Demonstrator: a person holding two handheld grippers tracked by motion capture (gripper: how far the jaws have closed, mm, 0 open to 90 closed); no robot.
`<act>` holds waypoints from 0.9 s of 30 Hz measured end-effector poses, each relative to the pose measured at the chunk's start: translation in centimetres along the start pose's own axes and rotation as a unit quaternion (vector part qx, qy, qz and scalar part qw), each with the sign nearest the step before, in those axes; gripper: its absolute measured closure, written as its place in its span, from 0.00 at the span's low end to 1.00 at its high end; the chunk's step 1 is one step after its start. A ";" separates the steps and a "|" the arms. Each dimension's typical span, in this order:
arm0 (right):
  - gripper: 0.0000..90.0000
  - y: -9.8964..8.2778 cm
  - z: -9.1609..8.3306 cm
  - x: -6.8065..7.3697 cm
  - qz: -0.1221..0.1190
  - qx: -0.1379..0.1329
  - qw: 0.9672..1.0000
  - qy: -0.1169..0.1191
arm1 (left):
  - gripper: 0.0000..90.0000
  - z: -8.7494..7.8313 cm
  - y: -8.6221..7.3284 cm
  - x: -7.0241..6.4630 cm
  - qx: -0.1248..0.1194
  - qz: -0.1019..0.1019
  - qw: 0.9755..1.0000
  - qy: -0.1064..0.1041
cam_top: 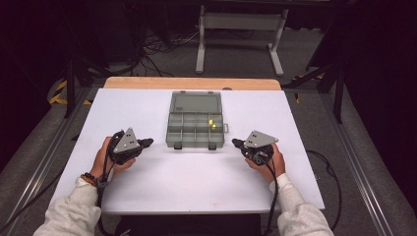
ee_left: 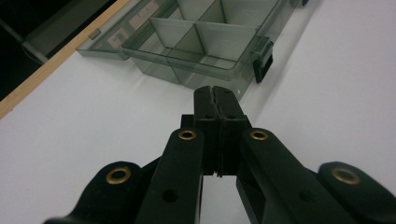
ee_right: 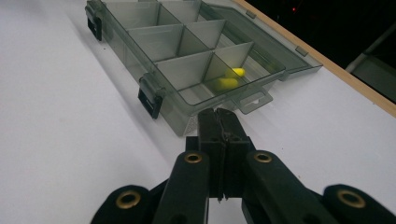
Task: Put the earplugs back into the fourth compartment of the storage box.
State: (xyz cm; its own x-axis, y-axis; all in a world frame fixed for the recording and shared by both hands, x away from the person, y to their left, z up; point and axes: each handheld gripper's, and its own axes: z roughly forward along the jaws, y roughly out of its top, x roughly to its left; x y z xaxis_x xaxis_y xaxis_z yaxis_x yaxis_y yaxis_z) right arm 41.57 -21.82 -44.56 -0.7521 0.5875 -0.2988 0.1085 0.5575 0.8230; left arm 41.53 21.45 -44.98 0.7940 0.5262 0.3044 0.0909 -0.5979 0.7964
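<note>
While both sets of jaws are pressed together with nothing between them, the left gripper (cam_top: 147, 143) and the right gripper (cam_top: 236, 143) are held low over the white table (cam_top: 147, 187), one on each side of the compartment box (cam_top: 195, 129). In the left gripper view, the left gripper (ee_left: 215, 91) is seen closed, its tips pointed at the near corner of the compartment box (ee_left: 205, 42) and kept just short of it; a black latch (ee_left: 262, 59) is seen on the box's front wall beside that corner. In the right gripper view, the right gripper (ee_right: 216, 114) is likewise seen closed, its tips held just beside the box's end wall, near the clear carry tab (ee_right: 254, 100) that juts from it. Each gripper is gripped by a hand, the left hand (cam_top: 105, 160) and the right hand (cam_top: 270, 162), and white sleeves (cam_top: 74, 211) are worn on both forearms.

The compartment box is made of smoky, see-through plastic and is laid open at the middle of the table, its lid (cam_top: 195, 102) folded flat on the far side. The tray is divided by partitions into rows of small cells. Two small yellow pieces (ee_right: 226, 79) are found in the cell at the box's end nearest the right gripper, in the row next to the lid, lying close together. A second black latch (ee_right: 150, 100) is seen on the front wall at that end. Beyond the box, the table's wooden edge (cam_top: 192, 82) is exposed.
</note>
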 end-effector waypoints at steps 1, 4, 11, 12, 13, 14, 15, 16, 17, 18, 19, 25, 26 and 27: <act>1.00 0.1 0.2 -0.2 0.003 -0.001 1.000 0.002 | 0.99 0.1 0.1 0.1 -0.002 0.000 1.000 0.001; 1.00 0.4 0.5 -0.6 0.002 0.000 1.000 -0.001 | 1.00 0.6 0.5 0.6 -0.006 -0.004 1.000 0.003; 1.00 1.3 1.8 -2.1 0.011 0.010 1.000 -0.007 | 1.00 1.8 1.4 2.1 -0.008 -0.012 1.000 0.010; 1.00 1.5 2.0 -2.3 0.013 0.009 1.000 -0.010 | 1.00 2.1 1.6 2.4 -0.009 -0.014 1.000 0.010; 1.00 1.7 2.2 -2.6 0.016 0.010 1.000 -0.009 | 1.00 2.2 1.7 2.6 -0.006 -0.013 1.000 0.012; 1.00 1.9 2.3 -2.8 0.014 0.012 1.000 -0.013 | 1.00 2.3 1.8 2.8 -0.004 -0.014 1.000 0.012; 1.00 2.1 2.5 -3.0 0.014 0.013 1.000 -0.015 | 1.00 2.4 1.8 2.9 -0.003 -0.015 1.000 0.012; 1.00 2.3 2.6 -3.2 0.016 0.013 1.000 -0.015 | 1.00 2.6 2.0 3.2 -0.001 -0.017 1.000 0.013; 1.00 2.6 2.8 -3.5 0.016 0.017 1.000 -0.018 | 1.00 2.6 2.0 3.2 -0.001 -0.017 1.000 0.013; 1.00 3.0 2.9 -3.8 0.016 0.018 0.999 -0.024 | 1.00 2.7 2.3 3.9 0.001 -0.019 1.000 0.017; 1.00 3.2 3.0 -4.1 0.020 0.020 0.999 -0.025 | 1.00 2.8 2.5 4.3 0.004 -0.023 1.000 0.016; 1.00 4.4 4.0 -5.8 0.030 0.040 0.998 -0.031 | 1.00 3.4 3.3 5.8 0.013 -0.030 0.999 0.020; 1.00 4.6 4.3 -6.1 0.031 0.046 0.998 -0.034 | 1.00 3.6 3.4 6.1 0.015 -0.030 0.999 0.022; 1.00 4.9 4.9 -6.7 0.036 0.052 0.998 -0.032 | 1.00 3.8 3.6 6.4 0.018 -0.032 0.999 0.022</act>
State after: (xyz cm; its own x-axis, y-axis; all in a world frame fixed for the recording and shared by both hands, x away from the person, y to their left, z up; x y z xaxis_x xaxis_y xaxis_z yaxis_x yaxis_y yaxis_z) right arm 50.28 -20.13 -40.89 -0.6980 0.6616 -0.2740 0.2296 0.5692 0.7895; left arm 49.20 20.35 -42.22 0.7593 0.5893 0.2762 0.1630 -0.5831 0.7959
